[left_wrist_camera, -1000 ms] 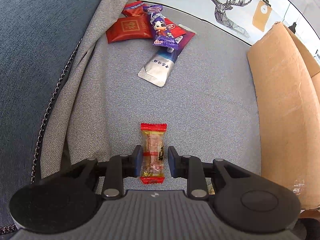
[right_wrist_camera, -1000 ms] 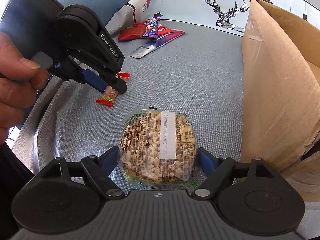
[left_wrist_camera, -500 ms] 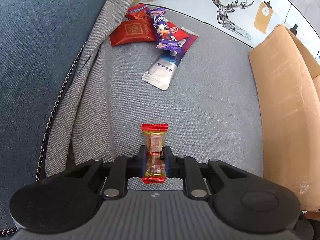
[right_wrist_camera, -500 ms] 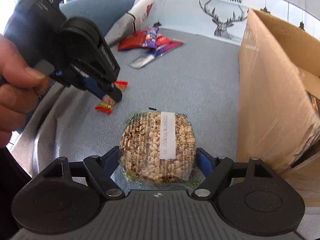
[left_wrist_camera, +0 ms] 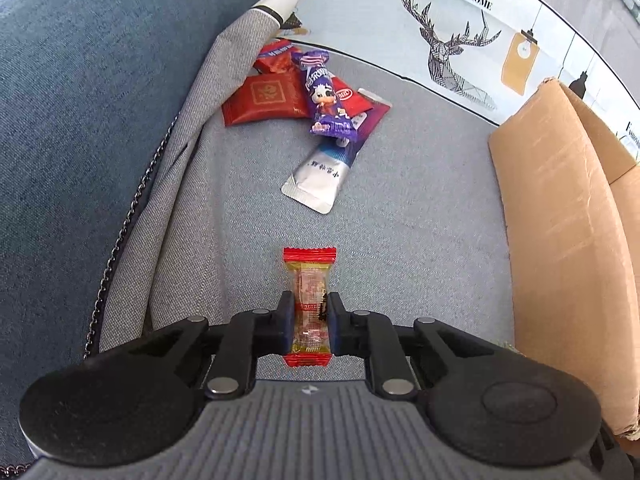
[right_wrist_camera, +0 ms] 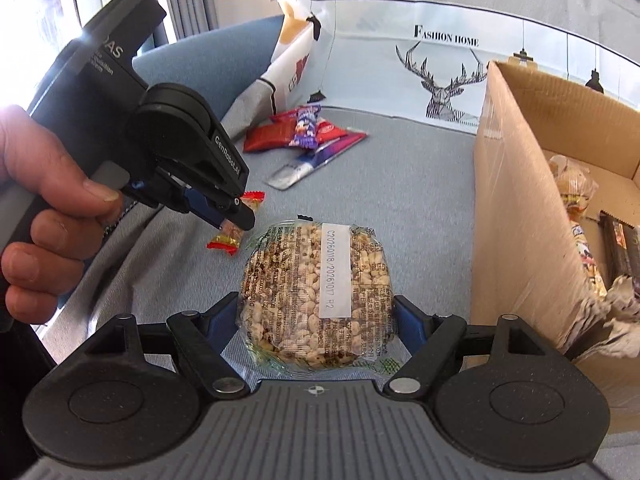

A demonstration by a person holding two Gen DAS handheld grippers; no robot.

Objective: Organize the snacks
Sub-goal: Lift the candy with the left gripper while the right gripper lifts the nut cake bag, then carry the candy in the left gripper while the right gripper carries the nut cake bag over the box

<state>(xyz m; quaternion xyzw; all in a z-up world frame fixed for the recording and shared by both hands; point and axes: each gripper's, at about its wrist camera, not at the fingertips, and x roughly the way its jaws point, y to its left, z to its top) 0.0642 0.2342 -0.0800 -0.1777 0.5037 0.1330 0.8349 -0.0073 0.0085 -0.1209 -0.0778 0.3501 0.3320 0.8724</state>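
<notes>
A small candy with red twisted ends sits lengthwise between my left gripper's pads, which are shut on its middle over the grey cushion. The right wrist view shows that same left gripper, held by a person's hand, with the candy in its tips. My right gripper is shut on a round puffed-grain cake in clear wrap with a white label. Its blue pads press both sides of the cake. An open cardboard box stands just right of the cake.
A pile of red packets, a purple bar and a silver sachet lies at the cushion's back left. The box holds several snack packs. A deer-print cushion lines the back, and a blue sofa arm rises on the left.
The left jaws closed onto the candy. The right view tilted upward with the cake still gripped, bringing the inside of the box into sight.
</notes>
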